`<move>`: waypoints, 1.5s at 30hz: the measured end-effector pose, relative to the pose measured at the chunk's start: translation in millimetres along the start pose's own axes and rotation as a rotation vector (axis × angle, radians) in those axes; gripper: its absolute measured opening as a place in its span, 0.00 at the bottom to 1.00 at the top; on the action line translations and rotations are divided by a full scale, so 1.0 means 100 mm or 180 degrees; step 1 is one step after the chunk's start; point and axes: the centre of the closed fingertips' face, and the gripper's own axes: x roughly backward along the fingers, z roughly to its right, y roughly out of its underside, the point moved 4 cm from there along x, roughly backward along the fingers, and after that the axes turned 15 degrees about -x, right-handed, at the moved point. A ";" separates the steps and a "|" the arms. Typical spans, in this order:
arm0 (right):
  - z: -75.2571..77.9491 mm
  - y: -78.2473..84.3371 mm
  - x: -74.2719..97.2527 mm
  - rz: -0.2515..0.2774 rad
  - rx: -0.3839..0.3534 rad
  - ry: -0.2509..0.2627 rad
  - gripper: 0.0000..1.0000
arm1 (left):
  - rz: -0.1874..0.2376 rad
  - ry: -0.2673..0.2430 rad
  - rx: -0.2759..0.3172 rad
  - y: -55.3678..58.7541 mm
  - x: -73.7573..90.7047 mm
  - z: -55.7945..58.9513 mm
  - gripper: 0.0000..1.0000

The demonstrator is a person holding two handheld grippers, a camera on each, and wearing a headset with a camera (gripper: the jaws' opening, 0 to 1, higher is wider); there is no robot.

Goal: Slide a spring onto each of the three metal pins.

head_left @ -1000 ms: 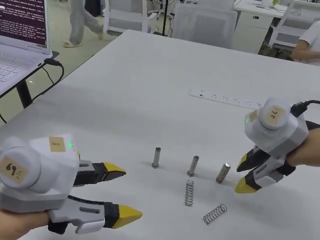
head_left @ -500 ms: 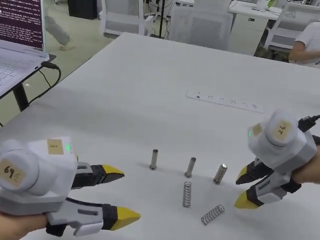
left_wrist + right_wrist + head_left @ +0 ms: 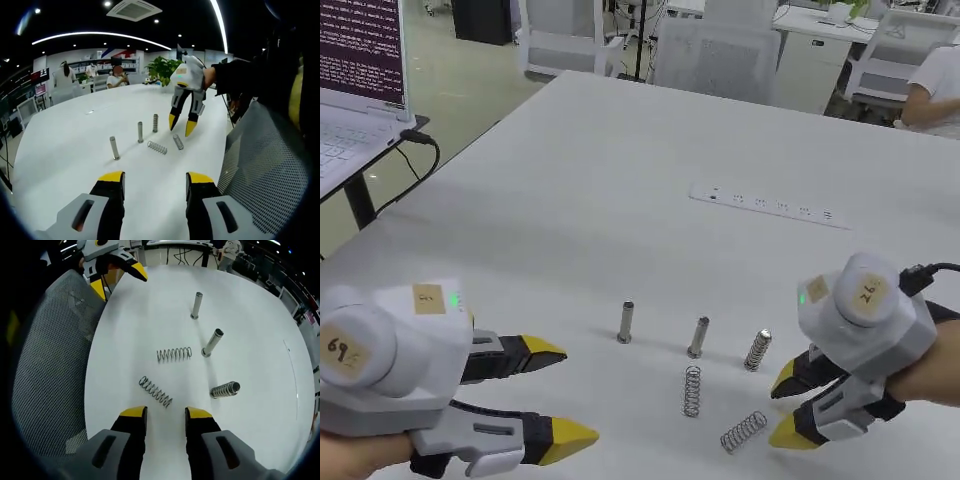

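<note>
With the right claw (image 3: 780, 408) gaping empty beside the nearer spring (image 3: 744, 431), pinch near one end. Keep its bore clear for a pin (image 3: 697, 337).

an open-plan office or lab: a wide white table (image 3: 590, 170) with a power strip (image 3: 767, 206), a laptop (image 3: 360, 70) at far left, office chairs (image 3: 718, 55) and desks (image 3: 817, 30) beyond.

Head view above, gripper views facing — pins (image 3: 697, 337) shared
</note>
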 end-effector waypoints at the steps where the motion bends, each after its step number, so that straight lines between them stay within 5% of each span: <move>1: 0.00 0.00 -0.02 0.0001 0.0012 -0.0005 0.28 | 0.0000 0.0004 -0.0002 0.00 0.00 0.00 0.44; 25: -0.08 -0.11 -0.17 -0.0086 0.0492 -0.0095 0.16 | -0.0002 -0.0019 0.0037 0.00 0.01 0.00 0.40; 37: -0.05 -0.10 -0.16 -0.0075 0.0339 -0.0047 0.11 | -0.0007 -0.0012 0.0033 0.00 0.01 0.00 0.39; 45: -0.08 -0.07 -0.18 -0.0147 0.0468 -0.0064 0.13 | -0.0007 -0.0002 0.0033 0.00 0.01 0.01 0.39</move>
